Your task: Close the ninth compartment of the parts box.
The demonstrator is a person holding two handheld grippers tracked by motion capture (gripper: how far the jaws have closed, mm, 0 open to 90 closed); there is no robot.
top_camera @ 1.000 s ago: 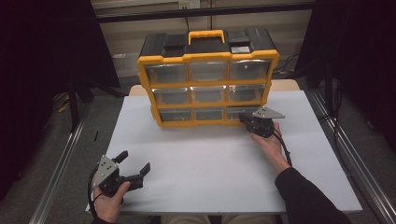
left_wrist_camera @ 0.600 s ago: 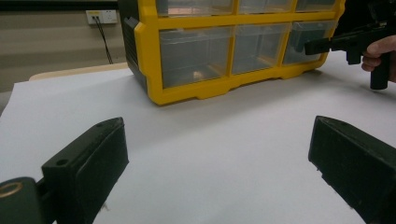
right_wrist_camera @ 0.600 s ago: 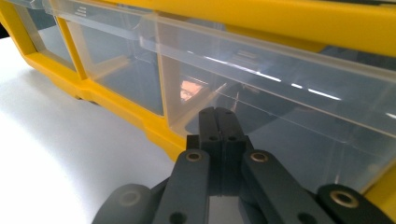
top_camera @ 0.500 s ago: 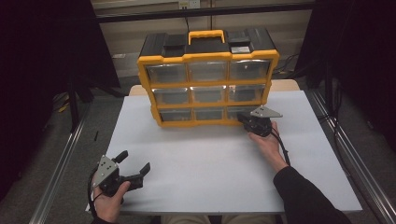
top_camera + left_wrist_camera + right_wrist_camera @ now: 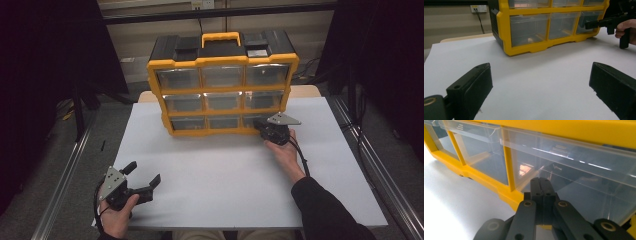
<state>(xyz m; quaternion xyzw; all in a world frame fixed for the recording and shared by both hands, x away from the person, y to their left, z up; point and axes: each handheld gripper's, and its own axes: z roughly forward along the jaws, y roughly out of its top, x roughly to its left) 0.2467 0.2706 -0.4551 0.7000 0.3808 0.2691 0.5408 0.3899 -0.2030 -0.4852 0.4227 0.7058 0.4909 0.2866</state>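
High view: yellow organizer, nine clear drawers, contents unclear.

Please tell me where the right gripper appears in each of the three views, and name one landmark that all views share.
High view: the right gripper is right of centre, at the bottom right drawer of the yellow drawer cabinet.
Left gripper view: it is at the top right, pointing at the cabinet.
Right gripper view: its closed fingers rise from the bottom centre against a clear drawer.
Shared landmark: the cabinet's yellow frame.
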